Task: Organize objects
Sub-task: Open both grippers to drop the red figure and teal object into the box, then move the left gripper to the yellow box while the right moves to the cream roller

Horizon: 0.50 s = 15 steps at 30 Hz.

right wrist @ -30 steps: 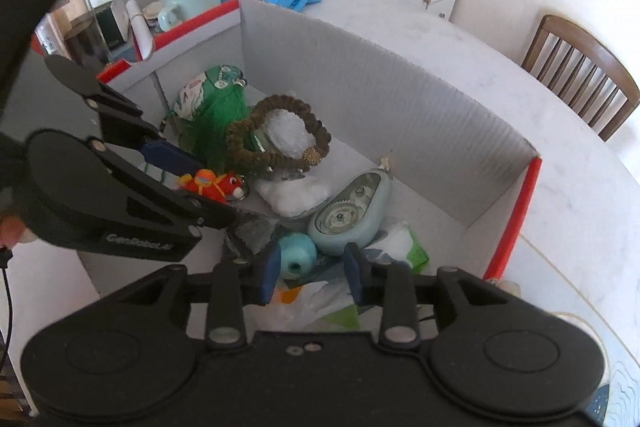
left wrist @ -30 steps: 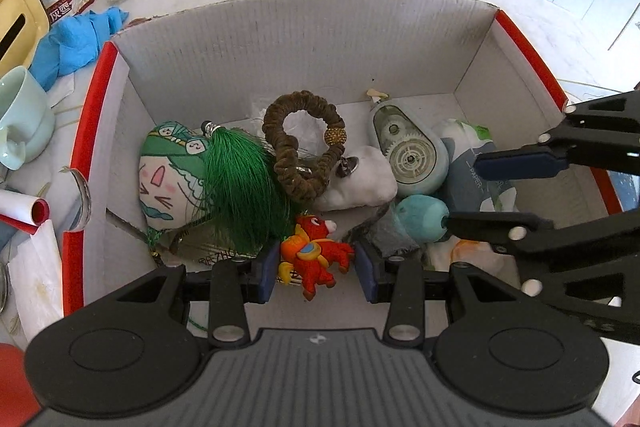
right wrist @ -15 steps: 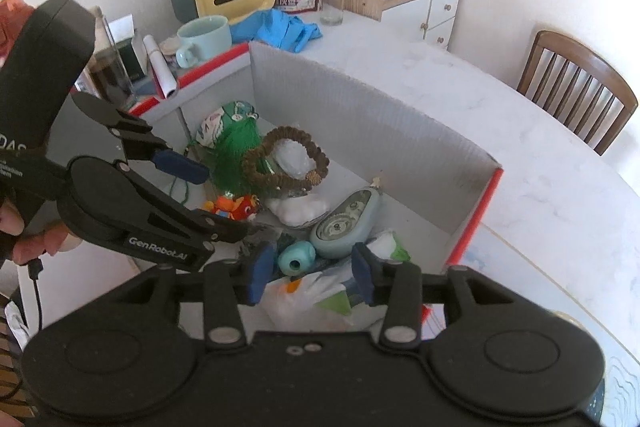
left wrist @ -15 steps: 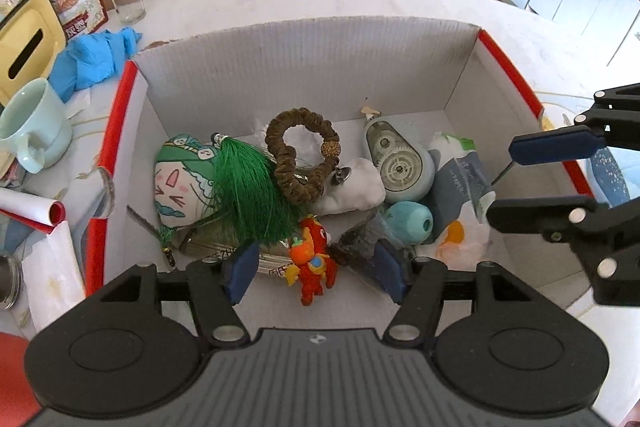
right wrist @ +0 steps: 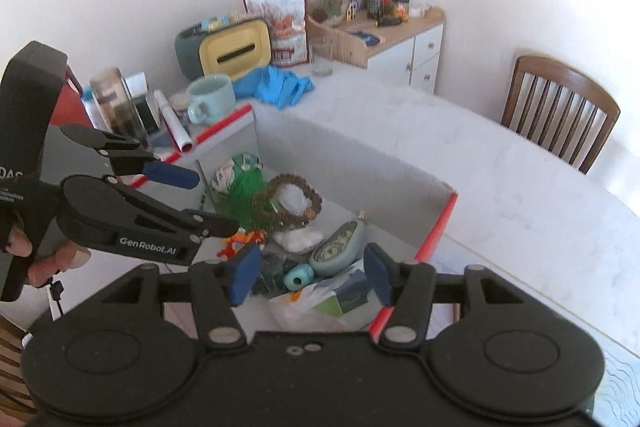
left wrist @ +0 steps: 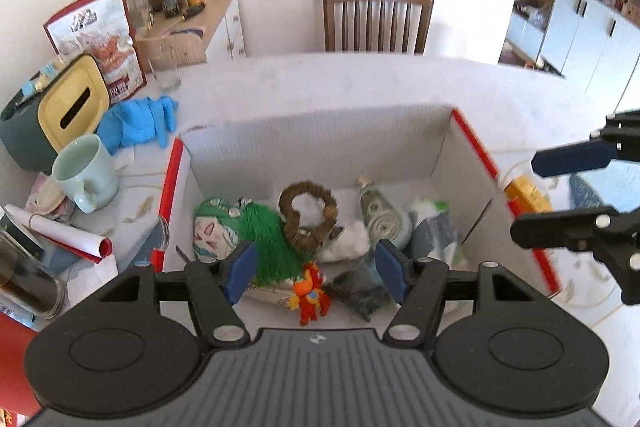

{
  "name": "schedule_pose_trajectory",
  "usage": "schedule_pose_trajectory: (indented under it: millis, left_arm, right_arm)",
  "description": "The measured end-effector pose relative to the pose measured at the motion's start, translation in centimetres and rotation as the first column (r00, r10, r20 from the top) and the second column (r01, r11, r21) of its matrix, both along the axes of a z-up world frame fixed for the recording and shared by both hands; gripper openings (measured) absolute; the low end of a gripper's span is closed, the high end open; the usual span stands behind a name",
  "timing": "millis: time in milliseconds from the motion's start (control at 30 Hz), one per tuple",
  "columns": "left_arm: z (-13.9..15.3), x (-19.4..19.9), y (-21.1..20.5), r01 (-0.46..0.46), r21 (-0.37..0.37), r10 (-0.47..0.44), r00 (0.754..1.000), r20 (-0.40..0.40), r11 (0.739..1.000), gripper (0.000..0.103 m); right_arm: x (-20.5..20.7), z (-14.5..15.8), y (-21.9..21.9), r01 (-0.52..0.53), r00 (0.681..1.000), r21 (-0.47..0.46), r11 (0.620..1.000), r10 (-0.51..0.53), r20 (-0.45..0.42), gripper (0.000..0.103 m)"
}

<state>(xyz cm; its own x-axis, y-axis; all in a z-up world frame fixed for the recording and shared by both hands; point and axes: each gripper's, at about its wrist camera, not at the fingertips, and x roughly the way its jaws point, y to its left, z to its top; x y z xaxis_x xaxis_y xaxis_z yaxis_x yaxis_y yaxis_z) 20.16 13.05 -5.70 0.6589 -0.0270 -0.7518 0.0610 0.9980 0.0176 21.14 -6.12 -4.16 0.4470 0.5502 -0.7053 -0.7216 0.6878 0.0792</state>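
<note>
Inside the cardboard box (left wrist: 316,131), which stands open-topped on the white table (left wrist: 360,83), the small things lie gathered in one loose heap, presumably so that the clutter is kept off the tabletop: a red toy figure (left wrist: 311,290) at 6 o'clock, a green tassel (left wrist: 272,243) on a printed pouch (left wrist: 212,233) at 9 o'clock, a brown bead ring (left wrist: 306,205) near the middle, a round tape dispenser (left wrist: 382,217) towards 2 o'clock, and a teal ball (right wrist: 298,275) in the nearest part of the heap in the right wrist view. Left gripper (left wrist: 318,269) hangs above the box's near wall, angled downwards, its jaws apart after having just been opening, with nothing pressed between the blue pads; the toy figure lies free below. Right gripper (right wrist: 306,277) takes a like pose over the box's right-hand end, jaws likewise just opened and empty, the ball resting loose beneath. Outside the box, at 10 o'clock, a mug (left wrist: 86,173) and blue gloves (left wrist: 138,121) remain on the table. Both tools appear clear of the contents, which suggests a release completed.
</note>
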Motion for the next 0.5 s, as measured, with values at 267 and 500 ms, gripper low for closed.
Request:
schedule_pose_trajectory:
  millis: [267, 500]
  left_arm:
    - [2.6, -1.2, -1.3, -0.008, -0.017, 0.01, 0.996, 0.084, 1.0, 0.078]
    - [3.7, -1.8, -3.2, -0.006, -0.047, 0.011, 0.994, 0.112, 0.999, 0.082]
  right_arm:
    - [-1.4, 2.3, -2.2, 0.009, 0.999, 0.019, 1.0, -0.01, 0.035, 0.07]
    - [-2.6, 4.0, -4.5, 0.002, 0.997, 0.03, 1.0, -0.005, 0.083, 0.079]
